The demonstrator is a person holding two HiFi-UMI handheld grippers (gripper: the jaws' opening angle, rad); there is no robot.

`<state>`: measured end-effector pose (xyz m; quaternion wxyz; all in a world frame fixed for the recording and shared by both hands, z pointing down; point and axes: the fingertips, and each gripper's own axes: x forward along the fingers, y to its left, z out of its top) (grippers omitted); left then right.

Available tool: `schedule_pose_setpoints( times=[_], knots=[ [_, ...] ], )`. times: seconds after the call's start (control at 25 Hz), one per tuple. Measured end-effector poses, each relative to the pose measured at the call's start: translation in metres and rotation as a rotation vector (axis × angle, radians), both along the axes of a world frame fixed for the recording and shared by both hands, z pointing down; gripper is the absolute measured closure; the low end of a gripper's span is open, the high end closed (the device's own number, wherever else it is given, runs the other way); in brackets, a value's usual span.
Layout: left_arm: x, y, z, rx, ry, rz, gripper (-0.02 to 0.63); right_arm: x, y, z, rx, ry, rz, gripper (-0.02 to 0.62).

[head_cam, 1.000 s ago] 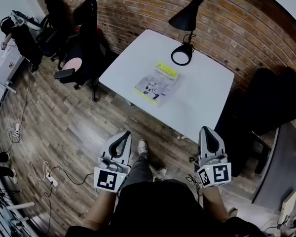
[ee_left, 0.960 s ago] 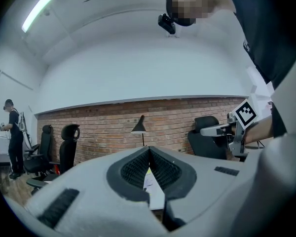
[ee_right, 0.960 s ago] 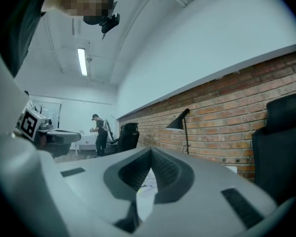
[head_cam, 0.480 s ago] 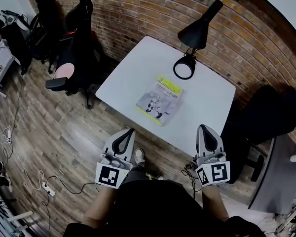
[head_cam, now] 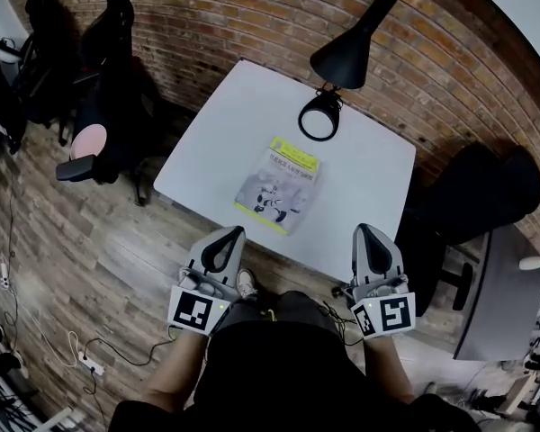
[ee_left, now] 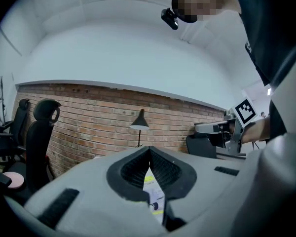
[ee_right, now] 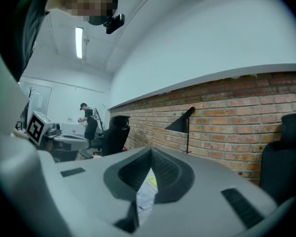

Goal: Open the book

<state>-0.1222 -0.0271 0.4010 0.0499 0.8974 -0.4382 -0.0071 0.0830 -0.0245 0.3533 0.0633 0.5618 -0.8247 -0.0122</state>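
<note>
1. White tabletop (head_cam: 364, 183) carries one book (head_cam: 277, 185), closed, cover up, just inside the near edge. One black lamp (head_cam: 346, 52) stands by the far edge.
2. Two grippers, both held off the table, short of its near edge. Left gripper (head_cam: 231, 234): jaws pressed together, nothing between them. Right gripper (head_cam: 364, 232): likewise closed and empty.
3. Key relation: the book lies ahead of the grippers and between them. Its long axis runs from near edge to far edge, slightly skewed. The left gripper is nearer, with the book's near-left corner just beyond its tip.
4. Judgement: cover untouched, opening not yet begun.
</note>
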Motion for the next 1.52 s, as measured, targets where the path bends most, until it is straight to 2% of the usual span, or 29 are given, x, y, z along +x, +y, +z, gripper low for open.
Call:
schedule_pose_setpoints(
  times=[0.16,0.28,0.52,0.88,1.16,1.4,1.44,1.52],
  knots=[
    [0.024,-0.005,0.009,-0.03,0.008,0.057,0.586,0.02,0.0,0.003,-0.008,-0.01,0.052,0.583],
    [0.04,-0.01,0.011,-0.038,-0.018,0.085,0.586,0.034,-0.003,0.009,-0.018,-0.028,0.073,0.583],
    [0.055,-0.02,0.002,-0.018,-0.046,0.074,0.586,0.051,-0.018,0.01,-0.021,-0.053,0.064,0.583],
    [0.057,-0.027,0.023,-0.073,-0.102,0.021,0.586,0.06,-0.033,0.024,-0.045,-0.084,0.04,0.583],
    [0.067,-0.032,0.046,-0.114,-0.152,0.026,0.586,0.063,-0.037,0.033,-0.066,-0.098,0.021,0.583],
    [0.08,-0.042,0.082,-0.09,-0.263,0.073,0.584,0.071,-0.038,0.041,-0.09,-0.1,0.027,0.583],
    [0.083,-0.043,0.089,-0.099,-0.275,0.081,0.575,0.072,-0.038,0.043,-0.095,-0.099,0.029,0.583],
    [0.091,-0.046,0.103,-0.117,-0.297,0.095,0.503,0.074,-0.039,0.045,-0.102,-0.096,0.029,0.583]
  ],
)
